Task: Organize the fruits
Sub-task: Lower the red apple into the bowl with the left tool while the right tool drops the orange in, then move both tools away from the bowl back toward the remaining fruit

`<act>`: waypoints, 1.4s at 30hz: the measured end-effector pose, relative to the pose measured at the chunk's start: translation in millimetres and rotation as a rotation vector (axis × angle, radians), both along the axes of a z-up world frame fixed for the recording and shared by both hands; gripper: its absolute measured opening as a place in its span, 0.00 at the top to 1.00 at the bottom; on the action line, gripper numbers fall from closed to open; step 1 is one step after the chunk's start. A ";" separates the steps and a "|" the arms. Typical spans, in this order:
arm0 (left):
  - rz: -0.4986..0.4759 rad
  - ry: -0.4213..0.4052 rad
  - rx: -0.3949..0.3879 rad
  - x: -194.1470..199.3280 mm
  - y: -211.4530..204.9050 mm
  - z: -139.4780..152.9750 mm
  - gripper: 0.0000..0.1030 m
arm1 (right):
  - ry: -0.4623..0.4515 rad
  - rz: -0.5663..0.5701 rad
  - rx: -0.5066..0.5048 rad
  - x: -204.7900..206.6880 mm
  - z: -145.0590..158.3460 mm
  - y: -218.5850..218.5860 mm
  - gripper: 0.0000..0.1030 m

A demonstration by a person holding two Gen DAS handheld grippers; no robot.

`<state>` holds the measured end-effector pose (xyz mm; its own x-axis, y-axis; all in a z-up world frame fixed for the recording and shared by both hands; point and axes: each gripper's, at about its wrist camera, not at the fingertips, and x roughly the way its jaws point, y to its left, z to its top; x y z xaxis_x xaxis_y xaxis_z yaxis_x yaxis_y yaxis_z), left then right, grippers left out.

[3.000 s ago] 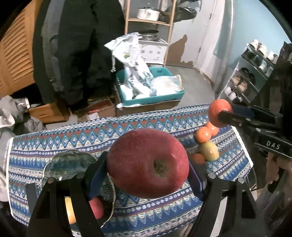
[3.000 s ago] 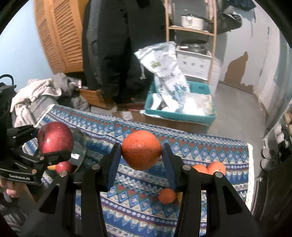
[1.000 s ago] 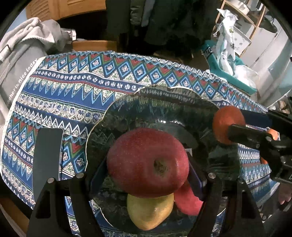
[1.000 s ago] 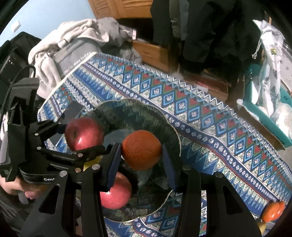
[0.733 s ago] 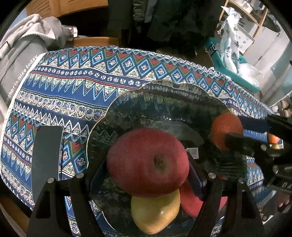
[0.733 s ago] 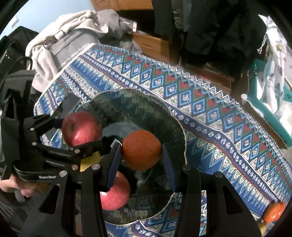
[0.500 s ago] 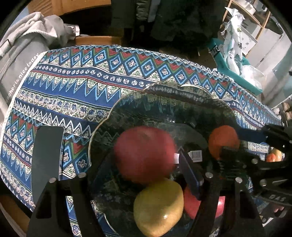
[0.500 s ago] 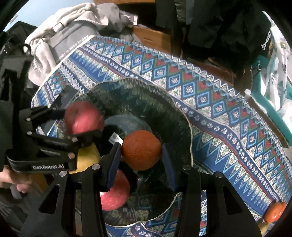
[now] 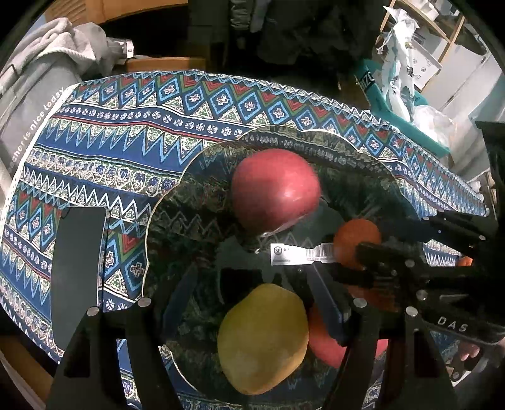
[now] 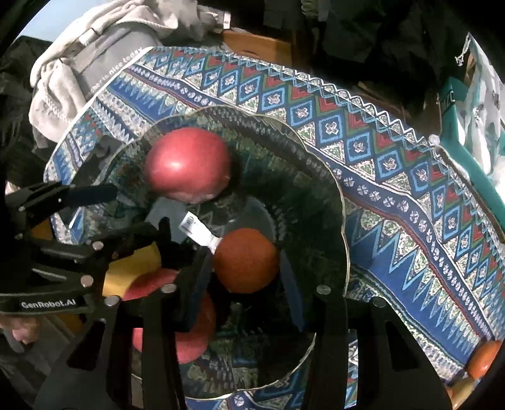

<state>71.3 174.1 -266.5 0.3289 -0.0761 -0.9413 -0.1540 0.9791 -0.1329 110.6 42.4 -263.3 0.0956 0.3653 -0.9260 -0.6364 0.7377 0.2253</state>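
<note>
Round orange fruit clamped between right gripper jaws, directly above scalloped glass bowl. Left gripper jaws half-wide, empty; large red apple ahead.

This is a lived-in room of a home, cluttered and dim. A table near the cameras wears a patterned blue, red and white tablecloth, the sort used for everyday meals. At the far left, grey and white clothes lie heaped, one with printed lettering. Dark garments hang at the far side beyond the table. To the far right, a wooden shelf rack stands against a pale wall, and below it a teal storage bin holds plastic bags.
</note>
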 end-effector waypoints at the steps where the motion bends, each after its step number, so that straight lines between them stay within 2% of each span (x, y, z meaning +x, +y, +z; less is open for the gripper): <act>1: -0.001 0.000 -0.001 -0.7 -0.1 0.0 0.28 | 0.003 -0.001 0.005 0.5 0.8 -0.2 0.56; 7: -0.002 0.002 0.003 -4.4 -1.8 1.6 0.28 | -0.006 -0.016 0.021 0.9 9.4 -1.0 0.56; 14: -0.001 -0.019 0.013 -7.4 -5.3 13.2 0.28 | -0.029 -0.051 0.055 2.5 32.6 -11.1 0.56; 18: 0.001 -0.028 0.008 -11.6 -8.5 21.1 0.28 | -0.070 -0.058 0.055 -1.2 47.1 -17.7 0.50; 27: -0.024 -0.103 0.027 -24.3 -25.3 58.5 0.27 | -0.179 -0.066 0.046 -14.1 82.9 -30.8 0.49; 32: -0.024 -0.156 0.041 -32.1 -33.1 80.9 0.22 | -0.202 -0.098 0.081 -16.6 104.4 -43.6 0.45; 38: -0.038 -0.214 0.049 -36.5 -43.6 106.1 0.22 | -0.228 -0.141 0.118 -19.2 127.8 -59.5 0.44; 42: -0.065 -0.243 0.062 -39.1 -53.3 119.8 0.17 | -0.243 -0.174 0.146 -21.0 143.8 -72.4 0.40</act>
